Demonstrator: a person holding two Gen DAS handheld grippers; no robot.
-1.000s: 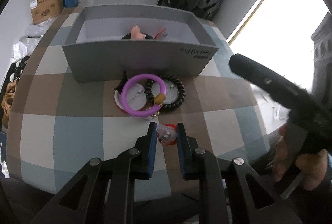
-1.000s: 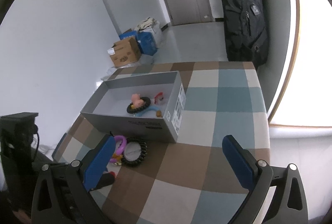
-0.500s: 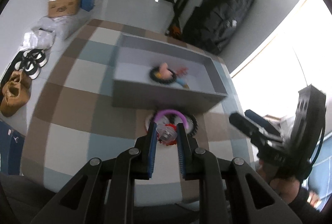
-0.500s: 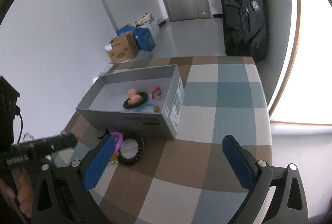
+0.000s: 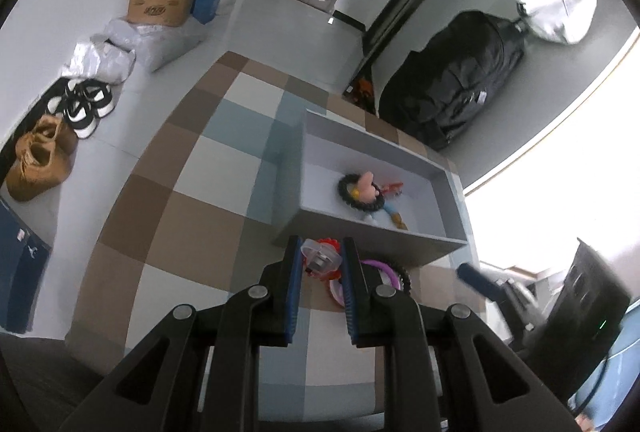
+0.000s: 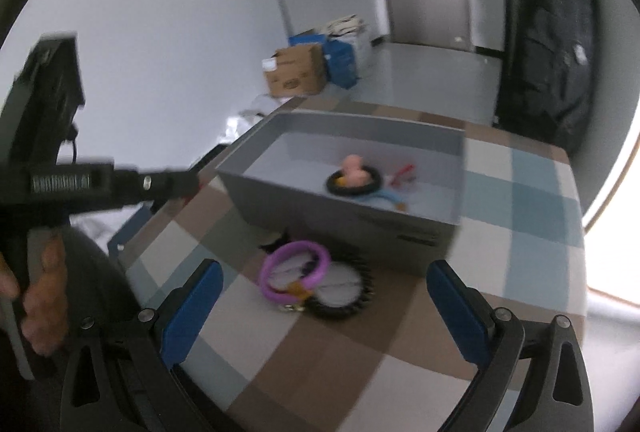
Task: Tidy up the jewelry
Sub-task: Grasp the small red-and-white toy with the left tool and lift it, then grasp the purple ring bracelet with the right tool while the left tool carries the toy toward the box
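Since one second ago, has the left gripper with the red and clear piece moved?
Yes. The left gripper, shut on the red and clear piece, has risen off the table and moved toward the grey box; its tips now reach the box's near wall.

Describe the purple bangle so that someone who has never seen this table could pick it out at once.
Find the grey open box on the checked tablecloth. On the cloth just in front of its near wall lie two rings that overlap. The purple bangle is the smooth, glossy lilac hoop with a small tan tag, lying partly over the black beaded bracelet, whose rim is dark and knobbly.
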